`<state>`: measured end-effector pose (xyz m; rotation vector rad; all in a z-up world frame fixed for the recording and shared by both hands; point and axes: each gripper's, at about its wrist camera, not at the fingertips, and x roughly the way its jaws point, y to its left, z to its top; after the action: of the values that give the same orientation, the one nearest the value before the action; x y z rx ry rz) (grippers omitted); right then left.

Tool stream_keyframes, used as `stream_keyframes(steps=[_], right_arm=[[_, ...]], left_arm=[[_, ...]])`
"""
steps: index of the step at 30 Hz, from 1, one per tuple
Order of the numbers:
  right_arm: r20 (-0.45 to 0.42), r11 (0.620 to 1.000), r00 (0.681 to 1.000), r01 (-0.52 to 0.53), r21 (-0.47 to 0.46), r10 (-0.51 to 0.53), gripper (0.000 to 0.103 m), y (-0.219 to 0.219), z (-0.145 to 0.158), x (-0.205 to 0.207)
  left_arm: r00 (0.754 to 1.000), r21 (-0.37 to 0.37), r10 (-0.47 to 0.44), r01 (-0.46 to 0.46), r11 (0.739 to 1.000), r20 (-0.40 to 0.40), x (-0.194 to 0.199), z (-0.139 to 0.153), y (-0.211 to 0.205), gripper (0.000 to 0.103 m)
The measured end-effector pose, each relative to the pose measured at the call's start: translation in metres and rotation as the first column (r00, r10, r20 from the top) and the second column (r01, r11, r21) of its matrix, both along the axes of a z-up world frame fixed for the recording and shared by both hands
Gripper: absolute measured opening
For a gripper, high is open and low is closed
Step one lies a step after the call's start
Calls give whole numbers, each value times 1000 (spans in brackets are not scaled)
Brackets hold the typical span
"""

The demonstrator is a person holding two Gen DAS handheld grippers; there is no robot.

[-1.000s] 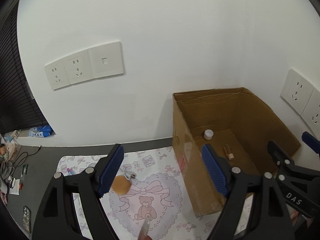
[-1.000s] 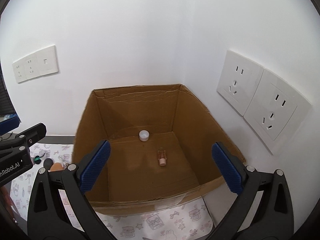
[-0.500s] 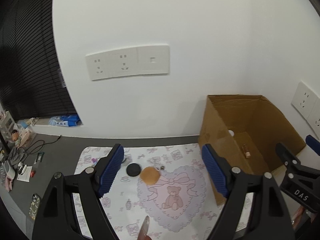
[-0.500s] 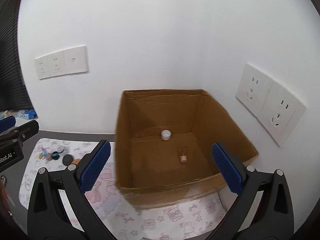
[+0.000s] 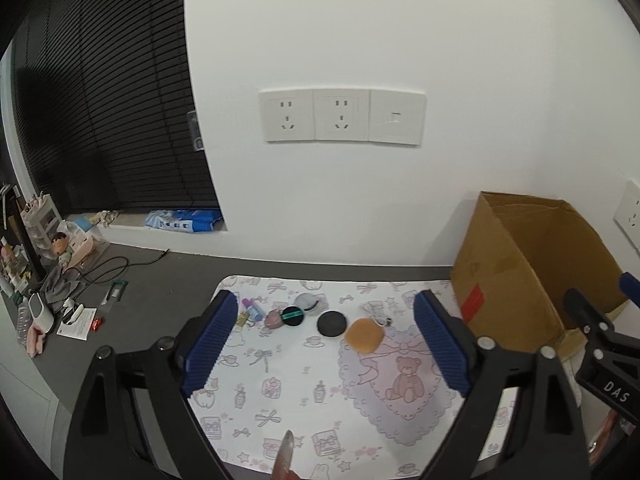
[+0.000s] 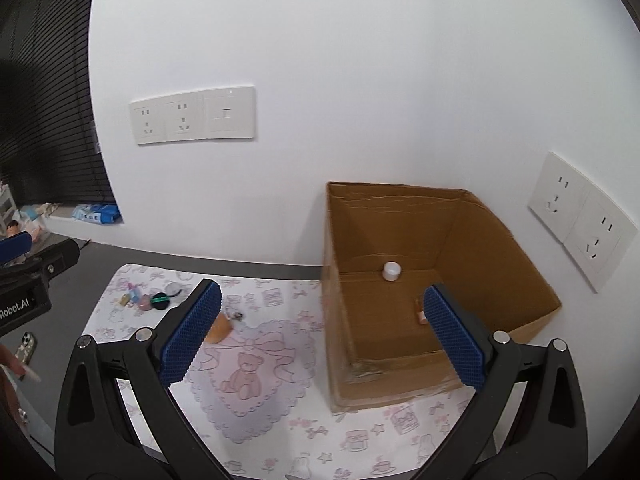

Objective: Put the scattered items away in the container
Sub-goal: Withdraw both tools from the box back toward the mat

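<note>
Brown cardboard box [image 6: 492, 248], open-topped

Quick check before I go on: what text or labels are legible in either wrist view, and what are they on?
"DAS" – white letters on the right gripper body, seen from the left wrist.
"Robot.AI" – on the left gripper body, start cut off.
Blue packet by the blinds: print too small to read.
Red sticker on the cardboard box: unreadable.

Lower centre: white mat [image 5: 280, 392] printed with pink bows, bear and lilac heart. Upon it, orange sponge [image 5: 364, 335] and black disc [image 5: 331, 323]. Right: plain brown cardboard box [image 6: 472, 248].
</note>
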<state>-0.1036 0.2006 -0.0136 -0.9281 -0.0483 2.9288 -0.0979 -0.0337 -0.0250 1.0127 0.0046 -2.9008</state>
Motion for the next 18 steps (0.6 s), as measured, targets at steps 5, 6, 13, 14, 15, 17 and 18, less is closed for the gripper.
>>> stream_keyframes(steps=[5, 6, 13, 14, 15, 17, 18], right_arm=[[6, 1000, 1000, -22, -3, 22, 102, -25, -1, 1], [8, 1000, 1000, -26, -4, 26, 102, -30, -2, 1], [22, 999, 999, -44, -16, 44, 103, -63, -9, -3], [27, 999, 999, -47, -18, 48, 103, -68, -11, -4], [31, 999, 998, -50, -17, 50, 103, -74, -13, -5], [38, 998, 998, -55, -12, 55, 103, -82, -17, -7], [40, 998, 998, -57, -11, 57, 103, -87, -19, -7]], left_arm=[[1000, 17, 10, -10, 1000, -15, 5, 2, -26, 100], [1000, 34, 6, -6, 999, -19, 6, 3, -32, 103], [1000, 82, 21, -21, 996, 7, 7, -3, -76, 103], [1000, 73, 26, -26, 997, 12, 7, -4, -81, 103], [999, 64, 34, -35, 997, 17, 7, -6, -86, 103], [999, 59, 40, -41, 997, 26, 6, -11, -96, 103], [999, 60, 37, -39, 997, 34, 6, -14, -101, 103]])
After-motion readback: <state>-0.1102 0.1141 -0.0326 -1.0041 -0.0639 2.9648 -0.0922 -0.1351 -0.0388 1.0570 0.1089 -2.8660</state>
